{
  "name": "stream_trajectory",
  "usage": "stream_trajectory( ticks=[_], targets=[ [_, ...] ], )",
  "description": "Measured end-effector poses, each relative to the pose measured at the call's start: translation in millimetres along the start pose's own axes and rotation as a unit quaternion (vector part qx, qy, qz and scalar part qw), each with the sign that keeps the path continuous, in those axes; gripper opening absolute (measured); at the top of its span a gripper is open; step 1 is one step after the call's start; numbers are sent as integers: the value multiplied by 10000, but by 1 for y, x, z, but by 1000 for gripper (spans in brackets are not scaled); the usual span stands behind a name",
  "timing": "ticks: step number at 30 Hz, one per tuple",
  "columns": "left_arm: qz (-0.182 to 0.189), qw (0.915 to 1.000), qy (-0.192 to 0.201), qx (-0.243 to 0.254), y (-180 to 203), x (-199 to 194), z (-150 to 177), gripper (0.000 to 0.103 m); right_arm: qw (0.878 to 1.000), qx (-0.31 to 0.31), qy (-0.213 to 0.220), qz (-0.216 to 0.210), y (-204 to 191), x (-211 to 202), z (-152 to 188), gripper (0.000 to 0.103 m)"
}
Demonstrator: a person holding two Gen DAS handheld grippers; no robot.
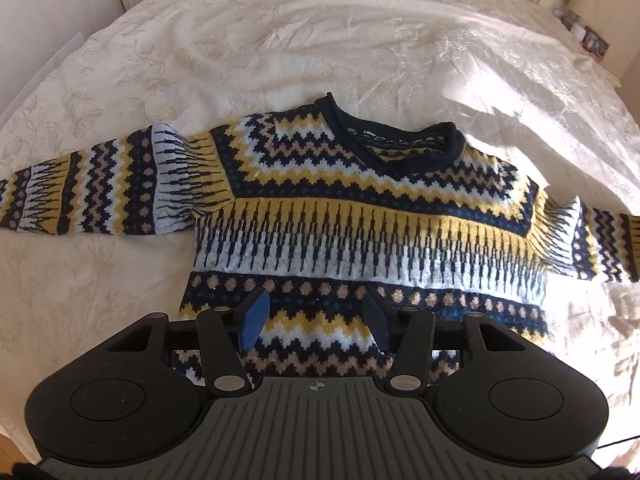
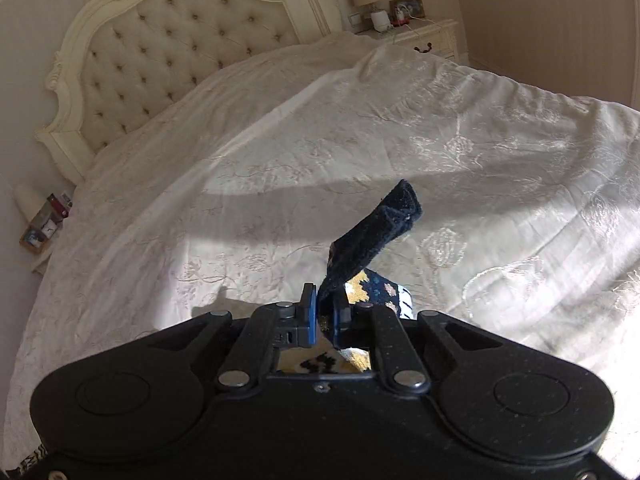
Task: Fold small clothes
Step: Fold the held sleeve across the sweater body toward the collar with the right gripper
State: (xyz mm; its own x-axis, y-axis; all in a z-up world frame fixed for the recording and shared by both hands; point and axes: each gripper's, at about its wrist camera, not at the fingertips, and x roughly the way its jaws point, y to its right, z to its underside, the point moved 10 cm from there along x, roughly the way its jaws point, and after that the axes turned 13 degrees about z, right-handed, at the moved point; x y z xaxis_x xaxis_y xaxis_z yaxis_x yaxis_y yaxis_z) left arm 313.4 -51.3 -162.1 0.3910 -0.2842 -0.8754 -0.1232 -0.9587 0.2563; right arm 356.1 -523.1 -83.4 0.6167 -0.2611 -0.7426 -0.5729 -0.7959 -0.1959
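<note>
Right tool [image 2: 325, 312] pinching sweater [image 1: 360, 216] cuff, left tool [image 1: 316, 320] spread above hem

Home bedroom: tufted headboard [image 2: 160, 52], embroidered bedspread [image 2: 280, 184], nightstand [image 2: 424, 40].

The sweater [image 1: 344, 216] lies flat on the bed [image 1: 320, 40], collar [image 1: 396, 136] toward the far edge, 1 sleeve [image 1: 100, 188] stretched toward the left edge and the other [image 1: 596, 240] toward the right. The left gripper [image 1: 316, 316] hangs over the sweater's near hem, fingers apart. The right gripper [image 2: 325, 312] pinches a cuff [image 2: 376, 232] above the bed. The headboard [image 2: 172, 52] stands at the far left, with a nightstand [image 2: 424, 40] beside the far right corner.
</note>
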Motion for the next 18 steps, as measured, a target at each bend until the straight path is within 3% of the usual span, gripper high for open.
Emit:
stream_trajectory(
  ticks=[5, 11, 14, 18],
  targets=[
    [203, 9996, -12, 209, -32, -4, -7, 51, 9975, -306, 70, -635, -95, -26, 24, 12],
    [255, 9997, -8, 30, -88, -12, -12, 51, 9861, -1000, -178, -1311, -218, -30, 84, 11],
    [224, 9997, -54, -41, -113, -15, -11, 51, 9813, -1175, -432, -1460, -256, -22, 119, 12],
    [210, 9998, -49, -34, -130, -16, -15, 51, 9772, -1532, -570, -1356, -280, -26, 168, 22]
  ],
)
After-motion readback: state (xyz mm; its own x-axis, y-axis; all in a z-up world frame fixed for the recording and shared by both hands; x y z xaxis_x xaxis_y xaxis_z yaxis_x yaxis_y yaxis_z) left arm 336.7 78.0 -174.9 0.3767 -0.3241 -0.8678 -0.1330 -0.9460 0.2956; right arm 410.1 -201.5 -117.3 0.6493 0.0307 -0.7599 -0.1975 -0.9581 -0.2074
